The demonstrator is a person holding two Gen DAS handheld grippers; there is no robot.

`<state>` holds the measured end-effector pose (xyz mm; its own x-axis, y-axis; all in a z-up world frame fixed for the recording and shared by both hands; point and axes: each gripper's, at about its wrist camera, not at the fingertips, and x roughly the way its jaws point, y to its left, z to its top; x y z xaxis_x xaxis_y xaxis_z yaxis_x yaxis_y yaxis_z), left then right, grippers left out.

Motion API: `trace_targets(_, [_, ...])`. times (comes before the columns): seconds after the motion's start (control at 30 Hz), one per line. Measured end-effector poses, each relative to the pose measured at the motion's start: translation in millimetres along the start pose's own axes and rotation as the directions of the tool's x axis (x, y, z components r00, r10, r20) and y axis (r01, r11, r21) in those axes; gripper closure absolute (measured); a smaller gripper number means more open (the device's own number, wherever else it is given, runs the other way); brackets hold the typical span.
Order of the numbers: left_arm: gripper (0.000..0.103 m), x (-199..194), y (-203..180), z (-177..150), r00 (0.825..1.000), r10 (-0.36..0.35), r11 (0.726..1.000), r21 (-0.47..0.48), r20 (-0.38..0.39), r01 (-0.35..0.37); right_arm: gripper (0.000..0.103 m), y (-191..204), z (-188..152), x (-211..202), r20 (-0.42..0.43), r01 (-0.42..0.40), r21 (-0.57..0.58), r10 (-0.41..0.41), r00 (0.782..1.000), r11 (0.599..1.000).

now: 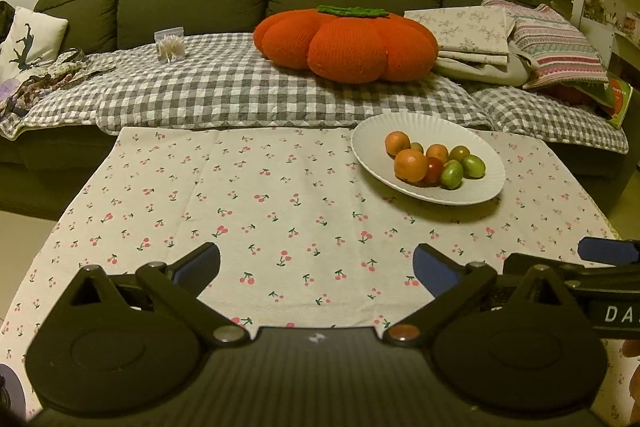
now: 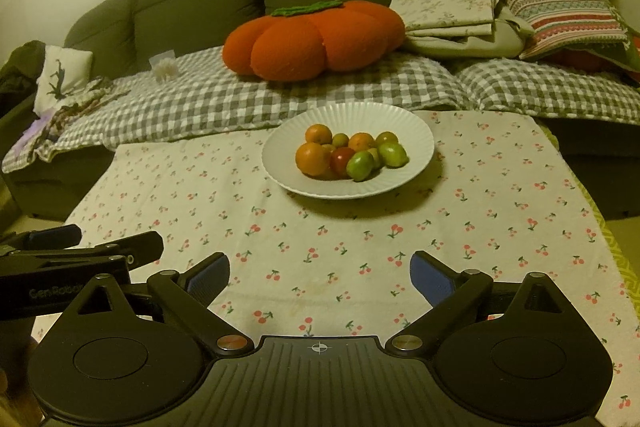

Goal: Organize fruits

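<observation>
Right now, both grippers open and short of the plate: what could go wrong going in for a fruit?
1. The fruits are heaped touching each other on the white plate; pinching the front green fruit may roll the red one or the oranges.
2. The plate sits on a loose cherry-print tablecloth; a push could slide it.
3. The left hand-held gripper and right hand-held gripper sit close together and could collide.

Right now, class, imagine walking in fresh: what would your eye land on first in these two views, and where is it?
First, the big orange pumpkin-shaped cushion on the checked blanket covering the sofa. Next, the white plate at the far side of the cherry-print tablecloth, heaped with orange, green and red fruit. Nearest the cameras, the left gripper and right gripper are both open and empty.
</observation>
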<state>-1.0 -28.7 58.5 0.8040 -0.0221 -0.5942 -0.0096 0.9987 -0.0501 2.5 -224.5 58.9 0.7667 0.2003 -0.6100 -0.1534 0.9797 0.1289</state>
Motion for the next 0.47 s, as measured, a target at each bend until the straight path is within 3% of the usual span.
trace_targets(0.47, [0.001,-0.7,-2.0,-0.9,1.0,0.006,1.0,0.013,0.003,-0.006,0.005,1.7,-1.1,1.8,-0.008,-0.002,-0.008,0.002,1.0,1.0])
